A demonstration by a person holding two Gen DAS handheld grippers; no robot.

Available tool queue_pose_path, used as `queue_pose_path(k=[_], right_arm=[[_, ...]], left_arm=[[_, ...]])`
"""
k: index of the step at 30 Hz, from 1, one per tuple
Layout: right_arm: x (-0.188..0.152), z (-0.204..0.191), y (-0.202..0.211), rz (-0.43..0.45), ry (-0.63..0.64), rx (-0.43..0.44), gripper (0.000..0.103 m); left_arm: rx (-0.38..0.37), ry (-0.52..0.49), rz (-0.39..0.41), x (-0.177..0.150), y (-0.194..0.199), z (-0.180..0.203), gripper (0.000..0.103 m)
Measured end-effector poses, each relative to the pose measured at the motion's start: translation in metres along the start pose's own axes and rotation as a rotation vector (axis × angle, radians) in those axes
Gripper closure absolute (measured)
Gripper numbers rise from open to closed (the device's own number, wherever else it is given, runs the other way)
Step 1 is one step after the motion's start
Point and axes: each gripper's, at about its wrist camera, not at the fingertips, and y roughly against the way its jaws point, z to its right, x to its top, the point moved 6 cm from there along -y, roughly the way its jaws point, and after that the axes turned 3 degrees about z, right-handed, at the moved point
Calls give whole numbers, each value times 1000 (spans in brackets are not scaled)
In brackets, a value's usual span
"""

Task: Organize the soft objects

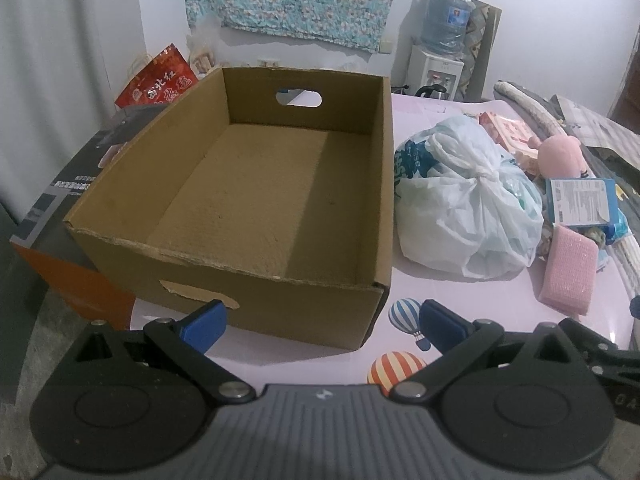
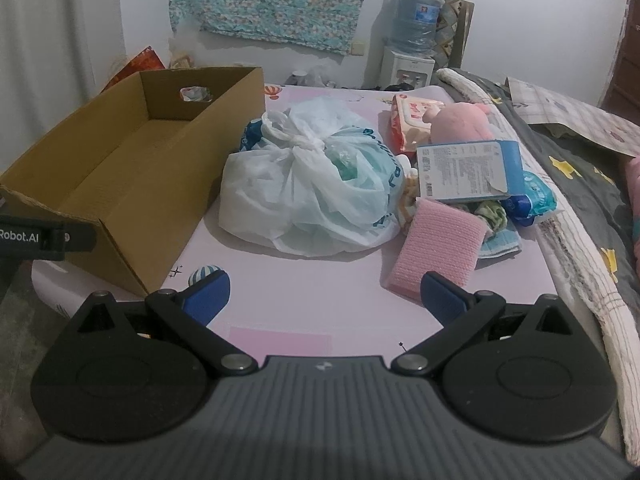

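Both the left gripper (image 1: 320,322) and right gripper (image 2: 325,297) hover released, grasping nothing. The cardboard box (image 1: 256,184) sits empty at the table's (image 2: 312,300) left edge; tied plastic bag (image 2: 308,188), pink sponge (image 2: 434,246) and plush toy (image 2: 460,120) crowd its right edge.

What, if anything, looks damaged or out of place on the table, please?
The box has a ragged, torn near rim and a torn handle hole. The soft items beside the bag lie in a jumbled heap, none yet boxed.
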Motion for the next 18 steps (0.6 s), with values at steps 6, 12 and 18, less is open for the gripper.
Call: queue_pose_path(k=[6, 12, 18], right_arm=[[0, 0, 0, -1, 0, -1, 1], [1, -1, -1, 0, 2, -1, 1], [2, -3, -2, 0, 4, -1, 1]], left_arm=[[1, 1, 1, 2, 1, -2, 0], [0, 0, 1, 2, 1, -2, 0], [0, 0, 2, 2, 1, -2, 0]])
